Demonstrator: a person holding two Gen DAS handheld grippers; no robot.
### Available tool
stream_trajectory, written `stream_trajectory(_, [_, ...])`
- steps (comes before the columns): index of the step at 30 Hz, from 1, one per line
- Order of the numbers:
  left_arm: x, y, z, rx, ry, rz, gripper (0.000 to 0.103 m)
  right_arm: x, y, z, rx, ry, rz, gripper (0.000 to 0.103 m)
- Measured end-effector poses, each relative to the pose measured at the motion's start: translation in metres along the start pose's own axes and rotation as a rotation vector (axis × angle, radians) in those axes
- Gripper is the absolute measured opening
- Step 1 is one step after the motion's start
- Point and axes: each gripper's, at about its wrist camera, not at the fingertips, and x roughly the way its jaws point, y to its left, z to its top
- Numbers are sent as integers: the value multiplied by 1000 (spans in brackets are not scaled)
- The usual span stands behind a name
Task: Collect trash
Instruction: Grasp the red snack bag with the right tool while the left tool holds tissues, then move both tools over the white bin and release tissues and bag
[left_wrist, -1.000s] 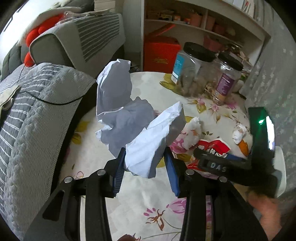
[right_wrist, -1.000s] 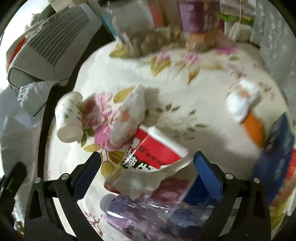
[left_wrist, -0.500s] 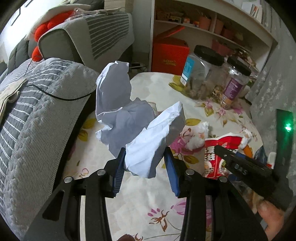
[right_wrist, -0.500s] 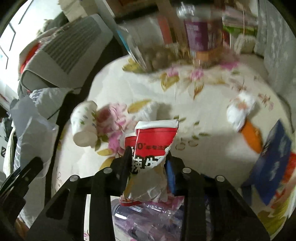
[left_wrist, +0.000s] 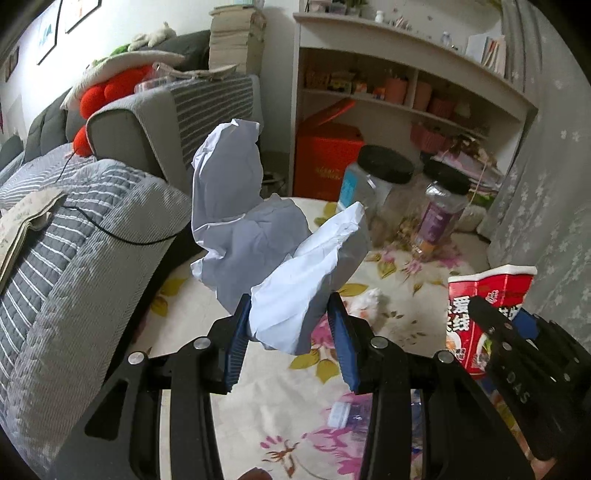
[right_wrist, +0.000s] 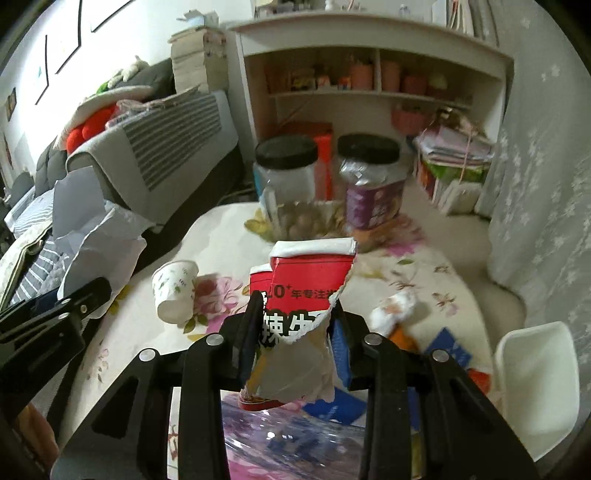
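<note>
My left gripper (left_wrist: 288, 325) clenches crumpled white paper (left_wrist: 266, 251) billowing above its jaws; my right gripper (right_wrist: 295, 332) grasps a torn red snack wrapper (right_wrist: 303, 295), silver inside.

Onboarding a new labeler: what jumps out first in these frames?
The crumpled white paper clamped in the left hand-held gripper, raised above the floral table. Then the torn red snack wrapper gripped by the right hand-held gripper, with a tipped paper cup on the table behind it.

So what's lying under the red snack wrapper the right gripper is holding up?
Below the red snack wrapper lie a clear plastic bottle and blue packets on the floral tablecloth. The gripper frame covers the rest.
</note>
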Motion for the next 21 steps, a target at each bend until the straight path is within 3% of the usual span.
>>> stream_trajectory(21, [-14,-99,-9,92,-31,-124,42,-62,-85,0,64,-80,-126,34])
